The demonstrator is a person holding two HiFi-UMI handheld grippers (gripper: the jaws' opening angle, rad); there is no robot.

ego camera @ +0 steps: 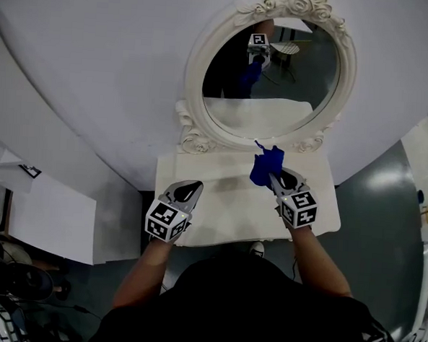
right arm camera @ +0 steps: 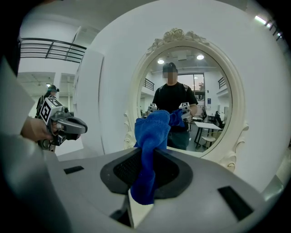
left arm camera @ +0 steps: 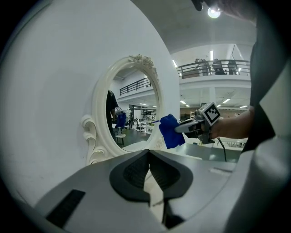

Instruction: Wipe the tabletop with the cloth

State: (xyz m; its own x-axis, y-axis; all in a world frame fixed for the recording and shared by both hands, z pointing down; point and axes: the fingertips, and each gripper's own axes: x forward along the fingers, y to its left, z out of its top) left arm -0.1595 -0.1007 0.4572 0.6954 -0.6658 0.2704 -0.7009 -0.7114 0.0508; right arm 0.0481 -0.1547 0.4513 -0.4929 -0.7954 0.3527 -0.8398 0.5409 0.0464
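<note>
Below, white tabletop (ego camera: 226, 203), ornate mirror (ego camera: 276, 98), curved wall (ego camera: 97, 65); blue cloth (ego camera: 266, 166) above.

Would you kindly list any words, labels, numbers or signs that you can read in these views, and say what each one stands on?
No readable words or numbers appear in any view.
The cube on the left gripper and the cube on the right gripper: black-and-white square marker patterns, no letters.
The cloth: no print shows.
The small dark tag on the white surface at the head view's left: too small to read.
</note>
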